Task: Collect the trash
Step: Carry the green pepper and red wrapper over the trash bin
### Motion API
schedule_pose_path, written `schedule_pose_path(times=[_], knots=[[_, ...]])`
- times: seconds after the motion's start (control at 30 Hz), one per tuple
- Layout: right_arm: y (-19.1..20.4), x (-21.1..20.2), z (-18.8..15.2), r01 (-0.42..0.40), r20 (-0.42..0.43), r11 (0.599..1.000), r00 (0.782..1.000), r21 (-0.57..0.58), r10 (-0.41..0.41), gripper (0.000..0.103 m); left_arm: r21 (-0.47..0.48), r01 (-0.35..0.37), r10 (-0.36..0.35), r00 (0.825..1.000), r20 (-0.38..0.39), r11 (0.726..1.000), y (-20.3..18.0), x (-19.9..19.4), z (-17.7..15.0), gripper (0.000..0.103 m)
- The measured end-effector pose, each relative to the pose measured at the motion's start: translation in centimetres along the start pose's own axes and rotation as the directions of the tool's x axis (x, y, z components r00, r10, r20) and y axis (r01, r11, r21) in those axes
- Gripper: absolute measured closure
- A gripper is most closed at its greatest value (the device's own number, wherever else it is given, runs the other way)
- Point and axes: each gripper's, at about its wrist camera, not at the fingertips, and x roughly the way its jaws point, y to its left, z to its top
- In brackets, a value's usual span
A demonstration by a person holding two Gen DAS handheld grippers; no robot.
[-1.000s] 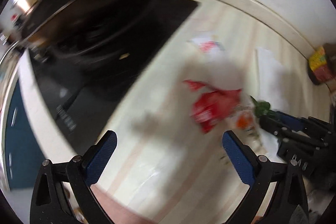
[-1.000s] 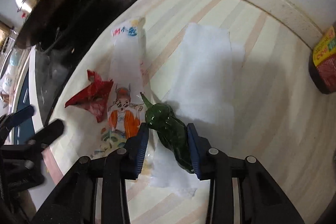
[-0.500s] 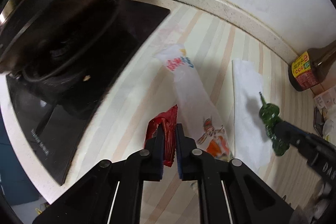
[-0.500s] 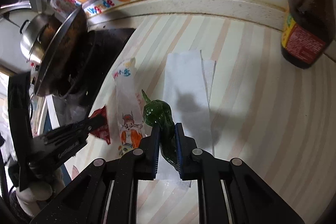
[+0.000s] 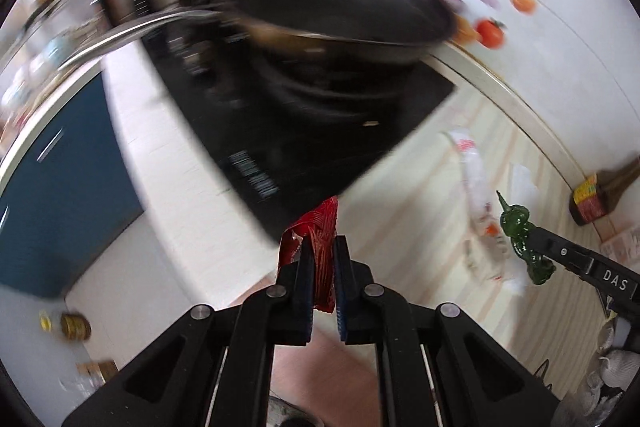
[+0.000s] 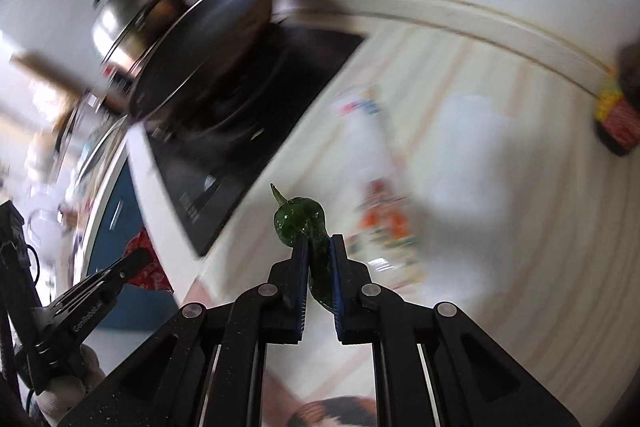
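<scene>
My left gripper (image 5: 323,245) is shut on a crumpled red wrapper (image 5: 316,227) and holds it in the air over the counter's front edge. It also shows at the left of the right wrist view (image 6: 146,263). My right gripper (image 6: 319,247) is shut on a green chili pepper (image 6: 300,221), lifted above the counter; the pepper shows in the left wrist view (image 5: 522,239) too. A long clear printed wrapper (image 6: 376,187) and a white paper napkin (image 6: 468,143) lie flat on the striped counter (image 6: 540,227).
A black pan (image 5: 340,3) sits on the black stove (image 5: 304,135) to the left, with a steel pot (image 6: 120,23) behind it. A dark sauce bottle (image 5: 592,201) stands by the wall at right. Below the counter edge is a blue cabinet front (image 5: 56,195).
Both grippers have lifted and pulled back toward the counter's front edge with their items. A second ago both were open around the wrapper and the pepper; both have shut.
</scene>
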Motion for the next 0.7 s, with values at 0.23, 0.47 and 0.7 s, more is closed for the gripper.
schedule_pose_path(times=[0.23,0.47,0.7], knots=[[11.1,3.4,-5.0,-0.1,-0.105,0.978,0.991,-0.184,0.081,0.092,-0.192,-0.053,0.057,0.998,0.016,0.98,10.1,-3.3,-5.3,0.097],[22.0,10.0,-13.7,-0.217,-0.28,0.918,0.952,-0.333,0.123,0.092,-0.402,-0.147,0.13,0.989,-0.068,0.904,22.2,-3.0,-14.0,0.097],[28.0,22.4,-25.1,-0.264,-0.463,0.879,0.885,-0.397,0.057,0.093,-0.582,-0.226,0.111,0.968,-0.227,0.781,33.7,4.6,-25.1,0.097]])
